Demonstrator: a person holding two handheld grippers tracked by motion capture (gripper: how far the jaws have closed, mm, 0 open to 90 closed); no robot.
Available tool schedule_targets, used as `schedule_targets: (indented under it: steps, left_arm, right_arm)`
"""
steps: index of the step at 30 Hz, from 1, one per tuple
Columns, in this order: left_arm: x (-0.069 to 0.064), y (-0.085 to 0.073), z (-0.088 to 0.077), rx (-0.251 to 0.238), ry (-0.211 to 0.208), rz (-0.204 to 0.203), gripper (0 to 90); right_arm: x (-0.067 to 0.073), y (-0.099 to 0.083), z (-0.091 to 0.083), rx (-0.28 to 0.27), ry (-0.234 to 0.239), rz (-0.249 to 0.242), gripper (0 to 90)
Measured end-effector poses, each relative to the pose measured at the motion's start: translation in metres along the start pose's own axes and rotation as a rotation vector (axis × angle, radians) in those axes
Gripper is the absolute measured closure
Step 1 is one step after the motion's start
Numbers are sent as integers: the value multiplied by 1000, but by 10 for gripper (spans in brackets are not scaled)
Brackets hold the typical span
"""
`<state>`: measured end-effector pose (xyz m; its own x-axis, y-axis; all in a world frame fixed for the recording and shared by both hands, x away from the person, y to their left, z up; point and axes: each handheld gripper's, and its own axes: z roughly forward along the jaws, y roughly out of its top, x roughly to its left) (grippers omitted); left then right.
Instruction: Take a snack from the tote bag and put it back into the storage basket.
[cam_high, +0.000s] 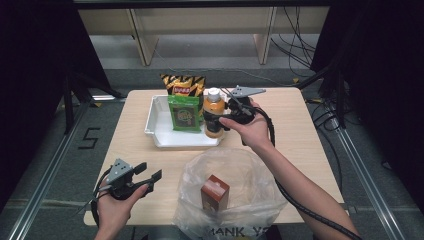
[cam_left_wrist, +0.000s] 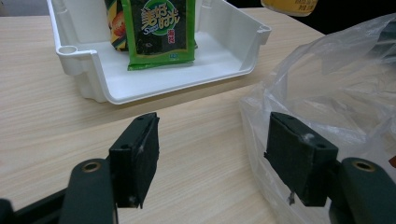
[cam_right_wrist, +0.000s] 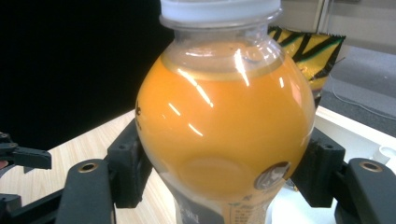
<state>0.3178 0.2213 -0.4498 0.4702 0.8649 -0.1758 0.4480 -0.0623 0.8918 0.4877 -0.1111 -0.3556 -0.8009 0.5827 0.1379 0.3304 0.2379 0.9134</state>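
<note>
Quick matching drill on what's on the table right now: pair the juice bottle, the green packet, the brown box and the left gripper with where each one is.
1 juice bottle
2 green packet
3 brown box
4 left gripper

a inside the clear plastic bag
b open, over bare table
c between the right gripper's fingers
d standing in the white tray

Pairs: 1-c, 2-d, 3-a, 4-b

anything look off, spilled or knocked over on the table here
Nothing stands out. The orange juice bottle is upright between the right gripper jaws, capped, with no spill. The green snack packet and the striped chip bag stand in the white tray. The brown carton stands upright in the plastic bag.
</note>
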Motion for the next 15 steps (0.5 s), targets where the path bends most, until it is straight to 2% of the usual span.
schedule_targets:
  steps: [4, 5, 6, 8, 9, 10, 11, 12, 15]
  left_arm:
    - [0, 0, 0, 0, -4, 1, 340]
    - [0, 0, 0, 1, -4, 2, 340]
    - [0, 0, 0, 1, -4, 1, 340]
    - [0, 0, 0, 5, -2, 3, 340]
    - [0, 0, 0, 6, -2, 3, 340]
    - [0, 0, 1, 5, -3, 4, 340]
    - [0, 0, 0, 5, -3, 4, 340]
    - [0, 0, 0, 3, -1, 2, 340]
    - [1, 0, 0, 3, -3, 2, 345]
  right_arm:
    - [-4, -1, 3, 6, -10, 7, 326]
    - [-6, 0, 4, -3, -9, -23, 327]
    - [-4, 0, 5, 1, -19, 13, 326]
    - [-8, 1, 7, -3, -8, -16, 326]
    - [-7, 2, 7, 1, -22, 9, 326]
    - [-8, 2, 8, -3, -15, -6, 326]
    - [-7, 3, 8, 7, -15, 27, 326]
    - [-10, 3, 10, -4, -16, 3, 326]
    - [-13, 3, 14, 4, -24, 1, 326]
